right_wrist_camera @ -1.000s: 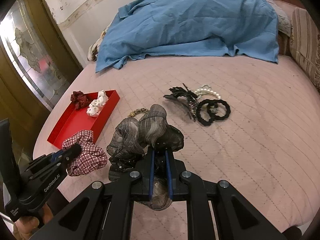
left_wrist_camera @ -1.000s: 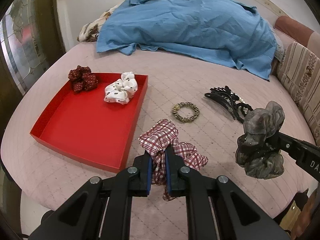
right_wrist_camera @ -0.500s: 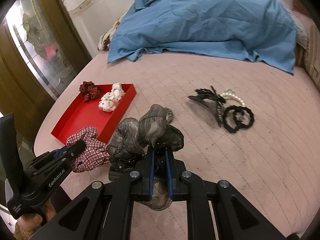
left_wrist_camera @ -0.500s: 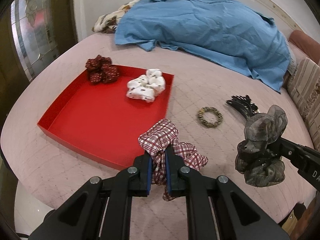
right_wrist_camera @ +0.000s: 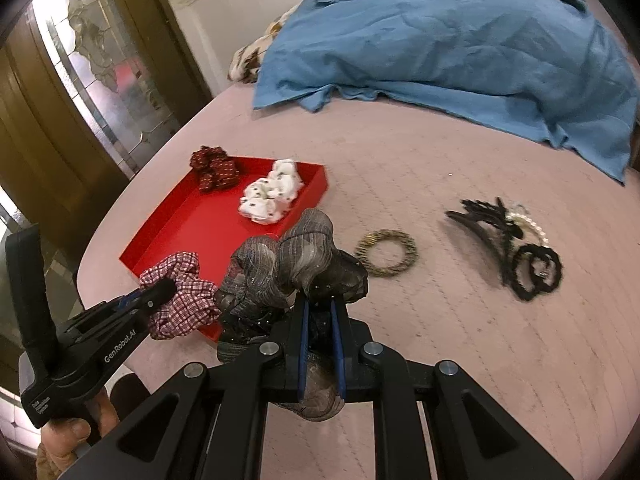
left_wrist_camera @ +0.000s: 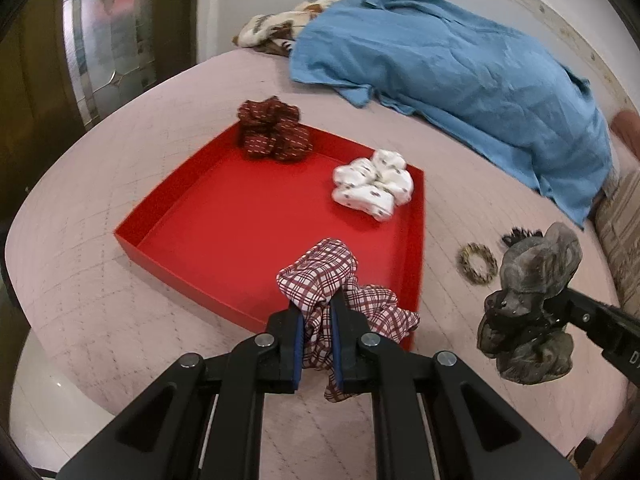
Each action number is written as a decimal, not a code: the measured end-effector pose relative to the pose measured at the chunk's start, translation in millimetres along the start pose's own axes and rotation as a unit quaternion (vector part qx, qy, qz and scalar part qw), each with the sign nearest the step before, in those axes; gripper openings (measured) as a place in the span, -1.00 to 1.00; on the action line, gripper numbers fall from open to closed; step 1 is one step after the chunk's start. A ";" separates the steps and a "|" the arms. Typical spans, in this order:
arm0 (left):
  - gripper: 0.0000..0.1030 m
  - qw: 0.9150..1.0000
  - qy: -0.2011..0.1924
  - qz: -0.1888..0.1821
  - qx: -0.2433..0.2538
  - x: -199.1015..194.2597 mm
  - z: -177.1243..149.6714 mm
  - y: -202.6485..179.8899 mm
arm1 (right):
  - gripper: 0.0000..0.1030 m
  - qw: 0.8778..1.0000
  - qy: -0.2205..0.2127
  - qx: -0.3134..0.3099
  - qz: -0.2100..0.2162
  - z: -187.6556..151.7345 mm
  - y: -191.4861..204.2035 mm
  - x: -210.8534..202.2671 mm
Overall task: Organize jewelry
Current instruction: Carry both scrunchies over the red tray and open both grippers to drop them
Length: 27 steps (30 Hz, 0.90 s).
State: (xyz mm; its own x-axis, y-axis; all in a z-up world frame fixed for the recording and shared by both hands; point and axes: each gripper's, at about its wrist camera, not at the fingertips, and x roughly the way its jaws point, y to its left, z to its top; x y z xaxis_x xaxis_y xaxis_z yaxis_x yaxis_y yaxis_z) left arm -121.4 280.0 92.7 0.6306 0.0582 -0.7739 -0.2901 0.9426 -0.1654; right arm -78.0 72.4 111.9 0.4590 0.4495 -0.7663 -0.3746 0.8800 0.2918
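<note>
My left gripper [left_wrist_camera: 316, 312] is shut on a red-and-white plaid scrunchie [left_wrist_camera: 320, 272], held above the near right corner of the red tray [left_wrist_camera: 224, 224]. The tray holds a dark red scrunchie [left_wrist_camera: 272, 128] and a white dotted scrunchie [left_wrist_camera: 372, 184]. My right gripper [right_wrist_camera: 320, 304] is shut on a grey-brown scrunchie [right_wrist_camera: 296, 256], held above the bed to the right of the tray; it also shows in the left wrist view [left_wrist_camera: 532, 288]. A gold-brown ring bracelet [right_wrist_camera: 386, 252], a black claw clip [right_wrist_camera: 484, 220], a black hair tie [right_wrist_camera: 536, 268] and pearls [right_wrist_camera: 532, 220] lie on the bed.
The pink quilted bed [right_wrist_camera: 460, 340] carries a blue shirt [right_wrist_camera: 440, 40] over a patterned cloth at the back. A stained-glass door [right_wrist_camera: 92, 80] stands to the left. Striped cushions [left_wrist_camera: 620, 232] sit at the right edge.
Both grippers have moved left toward the red tray with their scrunchies. The plaid scrunchie now hangs over the tray's near right corner.
</note>
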 end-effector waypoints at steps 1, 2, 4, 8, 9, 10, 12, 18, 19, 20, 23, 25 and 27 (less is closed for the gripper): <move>-0.79 1.000 -0.002 -0.002 -0.007 -0.6 2.2 5.5 | -0.77 1.000 0.002 -0.001 0.003 2.4 3.1 2.4; -0.79 1.000 -0.004 -0.003 -0.012 -1.1 3.9 9.5 | -0.77 1.000 0.003 -0.003 0.006 5.6 7.7 5.5; -0.79 1.000 -0.007 -0.004 -0.021 -2.7 8.7 21.4 | -0.77 1.000 0.005 -0.006 0.010 10.4 14.2 9.8; -0.79 0.999 -0.014 0.003 -0.030 -0.9 20.2 42.7 | -0.77 1.000 0.009 -0.007 0.026 23.7 28.7 22.7; -0.78 0.999 -0.015 0.009 -0.033 1.2 24.0 49.1 | -0.77 0.999 0.011 -0.006 0.031 26.8 31.6 26.3; -0.78 0.999 -0.016 0.013 -0.034 2.6 26.6 53.5 | -0.77 0.999 0.014 -0.004 0.038 30.7 35.6 31.2; -0.78 0.999 -0.017 0.022 -0.038 5.9 32.4 62.6 | -0.77 0.999 0.017 -0.003 0.046 35.3 42.8 38.1; -0.78 0.998 -0.017 0.057 -0.025 22.6 48.1 77.6 | -0.76 0.997 0.034 -0.015 0.061 39.8 69.8 68.7; -0.78 0.998 -0.016 0.061 -0.023 25.9 49.1 78.8 | -0.75 0.997 0.039 -0.018 0.064 39.4 73.4 73.6; -0.78 0.997 -0.013 0.067 -0.021 29.8 50.5 80.1 | -0.75 0.997 0.044 -0.022 0.066 38.5 78.2 80.0; -0.78 0.997 -0.007 0.078 -0.019 40.3 52.9 85.8 | -0.74 0.995 0.058 -0.038 0.067 35.2 90.0 95.8; -0.78 0.996 -0.003 0.081 -0.024 44.4 52.9 90.2 | -0.73 0.995 0.066 -0.052 0.062 31.7 96.9 104.2; -0.78 0.996 -0.001 0.085 -0.029 47.2 52.2 94.6 | -0.73 0.994 0.070 -0.063 0.056 27.2 100.5 110.2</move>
State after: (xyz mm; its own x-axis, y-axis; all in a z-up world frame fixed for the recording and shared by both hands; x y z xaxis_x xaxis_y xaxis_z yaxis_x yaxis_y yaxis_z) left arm -81.5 389.0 72.5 0.5707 0.2158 -0.7923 -0.4340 0.8984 -0.0679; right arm -43.1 214.6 72.4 0.2946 0.5102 -0.8080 -0.5185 0.7956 0.3133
